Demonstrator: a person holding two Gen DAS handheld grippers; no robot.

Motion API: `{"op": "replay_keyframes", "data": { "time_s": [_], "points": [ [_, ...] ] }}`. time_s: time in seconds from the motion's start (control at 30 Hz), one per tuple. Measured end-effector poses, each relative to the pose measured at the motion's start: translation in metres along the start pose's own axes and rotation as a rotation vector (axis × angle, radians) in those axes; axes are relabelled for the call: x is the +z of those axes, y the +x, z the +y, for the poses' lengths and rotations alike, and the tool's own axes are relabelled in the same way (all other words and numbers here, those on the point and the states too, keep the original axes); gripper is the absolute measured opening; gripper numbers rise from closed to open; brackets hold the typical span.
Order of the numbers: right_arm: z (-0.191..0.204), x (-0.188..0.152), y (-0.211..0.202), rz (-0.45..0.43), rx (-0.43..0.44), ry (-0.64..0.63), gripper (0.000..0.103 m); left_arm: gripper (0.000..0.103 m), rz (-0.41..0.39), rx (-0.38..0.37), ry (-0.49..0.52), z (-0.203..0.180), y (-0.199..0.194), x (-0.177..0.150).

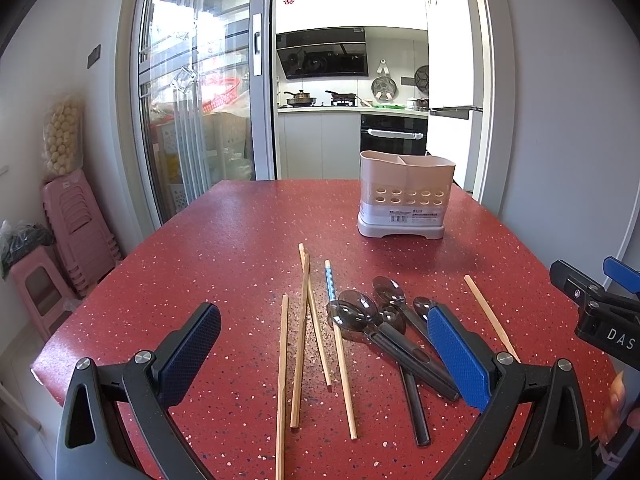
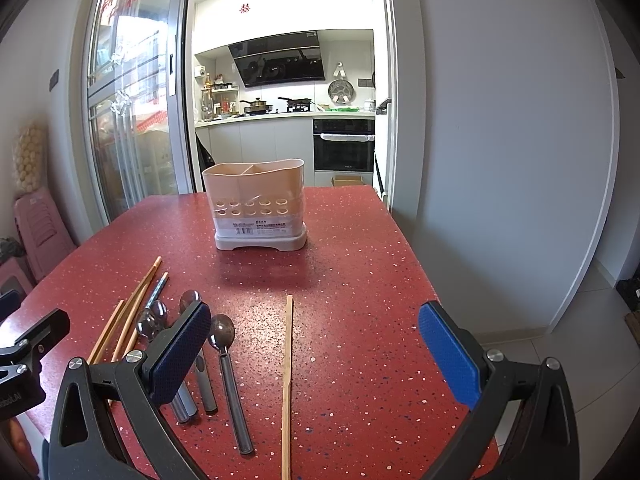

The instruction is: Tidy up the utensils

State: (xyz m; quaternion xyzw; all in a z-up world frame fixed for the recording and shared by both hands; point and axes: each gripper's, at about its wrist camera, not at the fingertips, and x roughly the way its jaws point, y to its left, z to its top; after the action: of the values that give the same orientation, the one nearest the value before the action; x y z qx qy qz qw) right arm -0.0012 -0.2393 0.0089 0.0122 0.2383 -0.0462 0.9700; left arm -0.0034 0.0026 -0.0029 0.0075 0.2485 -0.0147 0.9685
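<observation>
Both grippers hang over the red worktop [image 1: 248,216] with nothing between their pads: the left gripper [image 1: 324,344] stands wide apart above the chopsticks [image 1: 301,340], and the right gripper [image 2: 316,344] is just as wide, a lone chopstick [image 2: 287,376] lying on the worktop between its fingers. Neither touches anything that I can see.

By my reckoning the tidying has not begun. The caddy [image 2: 256,204] stands upright at the far side, well apart from the utensils, and both of its compartments look empty from here. Everything is loose on the worktop: the chopsticks fanned out side by side, one with a blue patterned end, and the spoons [image 1: 384,328] in a heap just beside them, handles crossing. All of it has yet to go into the caddy.
</observation>
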Motion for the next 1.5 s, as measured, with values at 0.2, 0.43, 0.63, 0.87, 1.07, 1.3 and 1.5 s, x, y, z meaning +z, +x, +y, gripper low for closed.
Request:
{"op": "replay_keyframes", "data": {
  "time_s": [0.2,0.43,0.63,0.87,1.07,1.3,1.5],
  "points": [
    [0.001,0.001,0.008,0.036,0.014,-0.011,0.103,0.103,0.046,-0.002,-0.007,0.008,0.011,0.002],
    [-0.009,0.005,0.037,0.202,0.039,0.018,0.103,0.103,0.256,0.052,-0.070,0.053,0.061,0.004],
    [-0.017,0.005,0.063,0.339,0.077,0.034,0.103,0.103,0.419,0.073,-0.113,0.086,0.104,-0.003],
    [-0.016,0.008,0.093,0.468,0.123,0.030,0.103,0.103,0.497,0.050,-0.107,0.089,0.128,-0.008],
    [-0.007,0.006,0.127,0.590,0.121,0.022,0.090,0.103,0.567,0.038,-0.071,0.082,0.143,-0.010],
    [0.004,-0.003,0.150,0.715,0.120,-0.020,0.067,0.103,0.599,0.045,-0.015,0.072,0.155,-0.011],
    [0.016,-0.002,0.154,0.761,0.099,-0.127,0.058,0.103,0.651,0.022,-0.018,0.073,0.164,-0.006]
  ]
}}
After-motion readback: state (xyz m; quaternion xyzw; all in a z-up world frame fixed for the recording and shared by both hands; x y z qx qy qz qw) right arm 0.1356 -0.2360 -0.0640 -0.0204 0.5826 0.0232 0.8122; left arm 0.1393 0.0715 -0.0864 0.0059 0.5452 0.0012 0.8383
